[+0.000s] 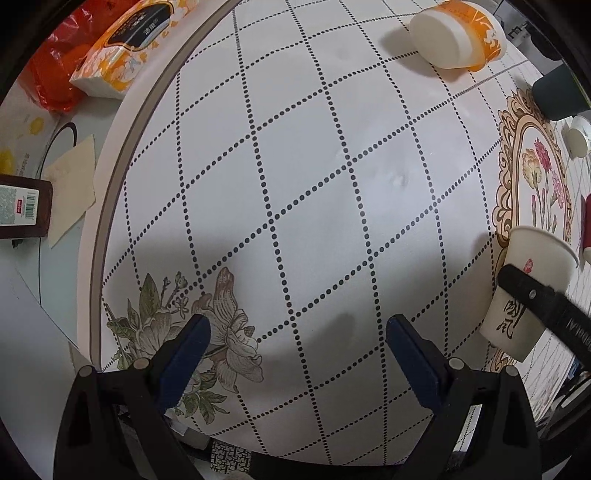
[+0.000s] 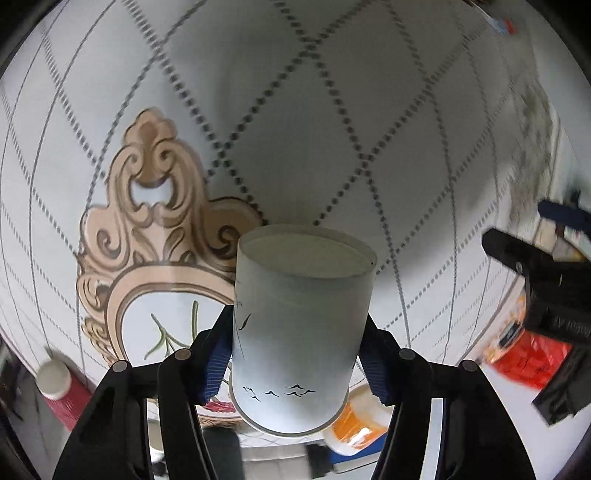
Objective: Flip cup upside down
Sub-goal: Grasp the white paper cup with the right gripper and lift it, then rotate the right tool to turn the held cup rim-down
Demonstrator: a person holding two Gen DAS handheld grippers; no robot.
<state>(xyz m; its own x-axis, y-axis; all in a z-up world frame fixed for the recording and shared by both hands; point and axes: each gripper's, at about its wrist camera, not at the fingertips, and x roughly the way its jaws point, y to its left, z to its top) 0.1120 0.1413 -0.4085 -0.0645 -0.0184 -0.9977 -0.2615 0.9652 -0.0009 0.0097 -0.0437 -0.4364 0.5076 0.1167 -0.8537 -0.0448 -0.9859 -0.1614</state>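
A white paper cup [image 2: 295, 325] with small black bird marks sits between the blue pads of my right gripper [image 2: 295, 343], which is shut on its sides. The cup's flat bottom points away from the camera and its rim points back toward it. The cup also shows in the left wrist view [image 1: 528, 291], held above the table at the right edge, with one black finger [image 1: 546, 310] of the right gripper across it. My left gripper [image 1: 297, 332] is open and empty over the tablecloth [image 1: 295, 166], beside a printed flower.
An orange and white cup [image 1: 458, 33] lies on its side at the far right. A tissue pack [image 1: 118, 48] and red bag [image 1: 51, 74] lie at the far left. A dark bottle [image 1: 22, 210] lies at the left edge. A dark green cup [image 1: 561, 96] stands at the right.
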